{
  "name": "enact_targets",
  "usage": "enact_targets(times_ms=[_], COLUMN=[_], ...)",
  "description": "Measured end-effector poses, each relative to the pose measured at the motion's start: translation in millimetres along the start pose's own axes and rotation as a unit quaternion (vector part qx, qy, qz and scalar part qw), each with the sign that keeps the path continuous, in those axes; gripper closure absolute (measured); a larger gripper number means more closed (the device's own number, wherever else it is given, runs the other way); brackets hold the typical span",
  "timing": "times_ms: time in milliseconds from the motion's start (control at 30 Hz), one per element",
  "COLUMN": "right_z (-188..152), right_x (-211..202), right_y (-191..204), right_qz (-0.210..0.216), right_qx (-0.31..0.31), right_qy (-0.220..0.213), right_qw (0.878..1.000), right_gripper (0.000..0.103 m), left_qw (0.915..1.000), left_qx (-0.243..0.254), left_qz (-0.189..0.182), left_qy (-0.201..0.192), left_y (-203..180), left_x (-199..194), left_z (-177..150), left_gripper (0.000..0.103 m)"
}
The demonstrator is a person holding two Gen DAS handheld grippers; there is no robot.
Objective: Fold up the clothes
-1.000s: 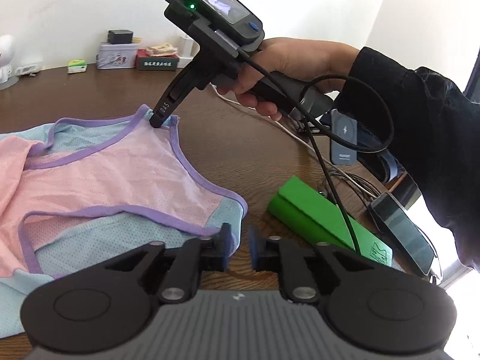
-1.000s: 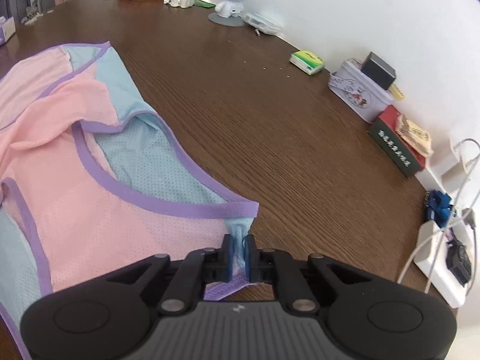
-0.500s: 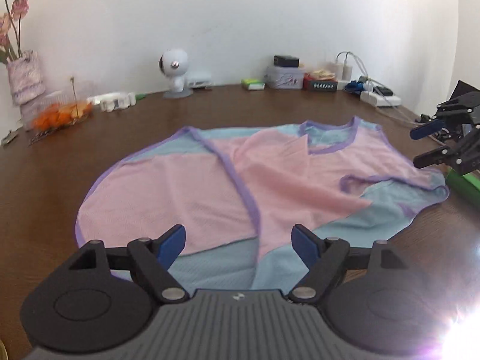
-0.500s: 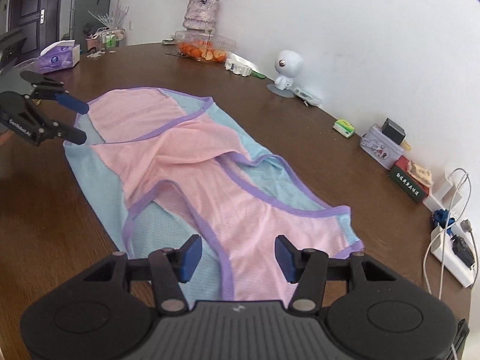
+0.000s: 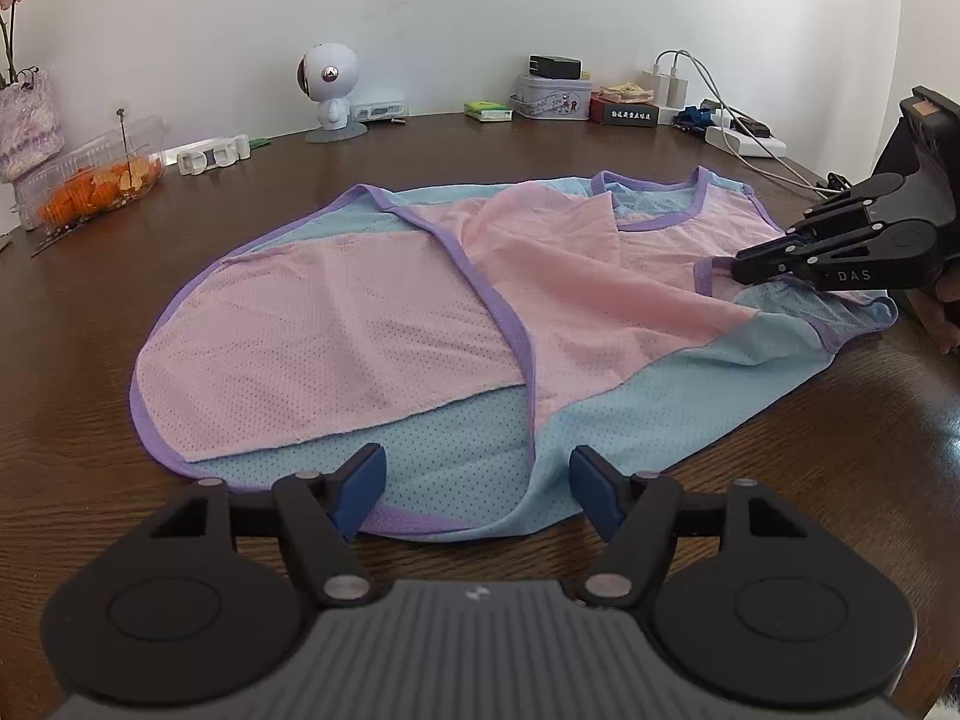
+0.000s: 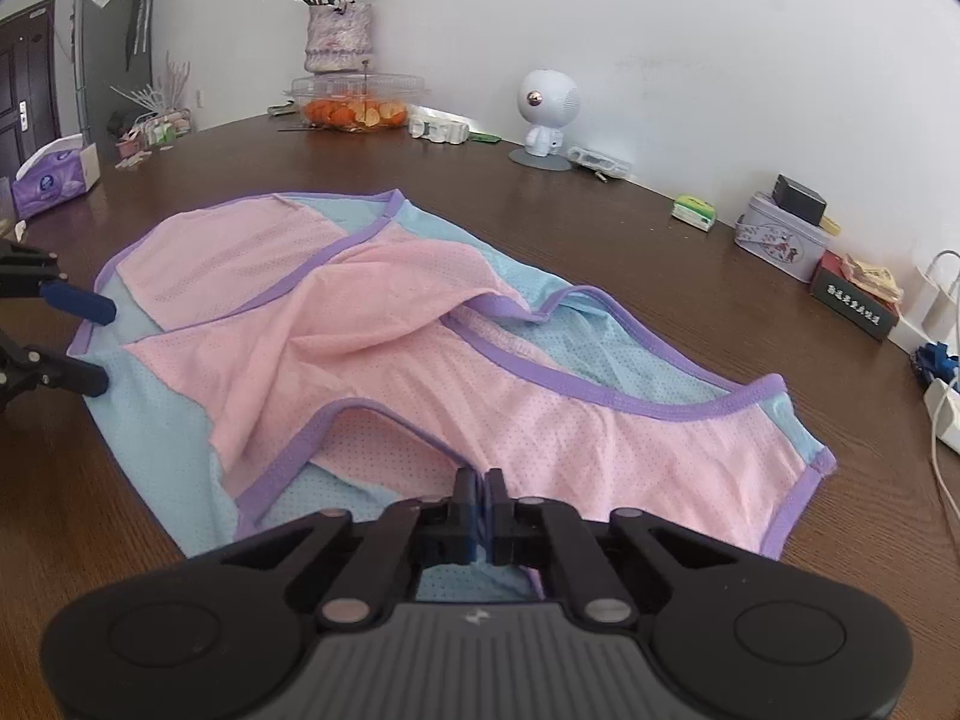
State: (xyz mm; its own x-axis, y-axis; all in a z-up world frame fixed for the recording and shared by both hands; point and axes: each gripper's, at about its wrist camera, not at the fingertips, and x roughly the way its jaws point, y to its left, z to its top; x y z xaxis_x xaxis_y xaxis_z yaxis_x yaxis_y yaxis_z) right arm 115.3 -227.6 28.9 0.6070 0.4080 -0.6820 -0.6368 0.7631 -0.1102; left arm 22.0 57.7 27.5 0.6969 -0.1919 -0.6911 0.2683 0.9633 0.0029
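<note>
A pink and light-blue mesh vest (image 5: 456,324) with purple trim lies partly folded on the brown table; it also shows in the right wrist view (image 6: 420,360). My left gripper (image 5: 477,489) is open, its jaws on either side of the vest's near hem. It also shows at the left edge of the right wrist view (image 6: 90,342). My right gripper (image 6: 483,495) is shut on the vest's purple-trimmed armhole edge. It also shows at the right of the left wrist view (image 5: 744,264).
Along the wall stand a white robot figure (image 5: 327,90), a tin (image 5: 552,99), a dark red box (image 5: 624,111), a power strip with cables (image 5: 738,141), a clear box of orange peel (image 5: 90,174) and a vase (image 6: 339,36). A tissue box (image 6: 54,180) sits far left.
Both grippers let go of the vest's corners and drew back. My left gripper then came down open at the hem. My right gripper closed on the armhole edge.
</note>
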Motion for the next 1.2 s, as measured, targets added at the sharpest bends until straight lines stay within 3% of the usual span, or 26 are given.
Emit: enact_targets(times_ms=[67, 167, 200, 267, 300, 333, 400, 500, 600, 667, 700, 800, 967, 1100, 1200], right_z=[-5.6, -9.4, -7.0, 1.0, 6.5, 14.4, 30.1, 46.0, 43.8, 34.2, 29.8, 21.3, 19.7, 18.2, 15.2], right_x=[-10.0, -17.0, -23.1, -32.3, -34.8, -29.3, -17.6, 22.0, 49.4, 46.9, 45.0, 39.1, 22.9, 28.6, 34.8], right_y=[-6.6, -12.0, -10.5, -10.2, -11.5, -15.4, -23.1, -30.7, -34.4, -28.7, -27.9, -22.0, -46.7, -66.6, -62.7], right_qz=[-0.03, -0.011, 0.002, 0.028, 0.039, 0.038, 0.035, 0.004, -0.028, -0.033, -0.028, -0.045, -0.071, -0.125, -0.147], right_qx=[0.009, 0.02, 0.022, 0.036, 0.048, 0.064, 0.094, 0.087, 0.108, 0.111, 0.122, 0.126, 0.202, 0.236, 0.214], right_qy=[-0.007, 0.013, -0.002, -0.033, -0.048, -0.054, -0.066, -0.026, 0.02, 0.001, -0.008, -0.027, -0.083, -0.077, -0.061], right_qw=[0.999, 1.0, 1.0, 0.998, 0.997, 0.996, 0.993, 0.996, 0.994, 0.993, 0.992, 0.991, 0.973, 0.961, 0.964], right_gripper=[0.102, 0.099, 0.095, 0.068, 0.049, 0.046, 0.049, 0.058, 0.059, 0.072, 0.088, 0.101, 0.101, 0.101, 0.099], left_qw=[1.0, 1.0, 1.0, 1.0, 1.0, 1.0, 1.0, 1.0, 1.0, 1.0, 1.0, 1.0, 1.0, 1.0, 1.0], left_qx=[0.0, 0.0, 0.001, 0.0, 0.0, 0.001, 0.001, 0.0, 0.0, -0.001, -0.002, -0.002, 0.002, 0.002, 0.002], left_qz=[0.0, 0.0, 0.001, 0.0, -0.001, -0.001, -0.001, -0.003, -0.001, -0.002, -0.003, -0.004, -0.005, -0.003, -0.002], left_qy=[-0.001, -0.001, -0.001, 0.0, 0.0, -0.001, -0.002, -0.002, -0.002, -0.004, -0.005, -0.007, -0.006, -0.007, -0.007], left_y=[0.2, -1.2, -1.8, -1.9, -1.6, -1.6, -2.2, -1.6, -2.0, -1.4, -1.0, -0.5, 1.9, 1.8, 1.4], left_x=[0.0, 0.6, 0.8, 1.4, 1.6, 1.6, 1.2, 0.8, -0.3, -0.8, -1.0, -1.5, -2.2, -2.3, -2.6], left_z=[-0.1, 0.0, 0.4, 1.1, 0.9, 0.6, 0.1, -0.4, -1.4, -2.3, -2.8, -3.6, -4.3, -4.9, -5.1], left_gripper=[0.034, 0.032, 0.031, 0.03, 0.03, 0.03, 0.03, 0.03, 0.03, 0.03, 0.03, 0.03, 0.03, 0.03, 0.03])
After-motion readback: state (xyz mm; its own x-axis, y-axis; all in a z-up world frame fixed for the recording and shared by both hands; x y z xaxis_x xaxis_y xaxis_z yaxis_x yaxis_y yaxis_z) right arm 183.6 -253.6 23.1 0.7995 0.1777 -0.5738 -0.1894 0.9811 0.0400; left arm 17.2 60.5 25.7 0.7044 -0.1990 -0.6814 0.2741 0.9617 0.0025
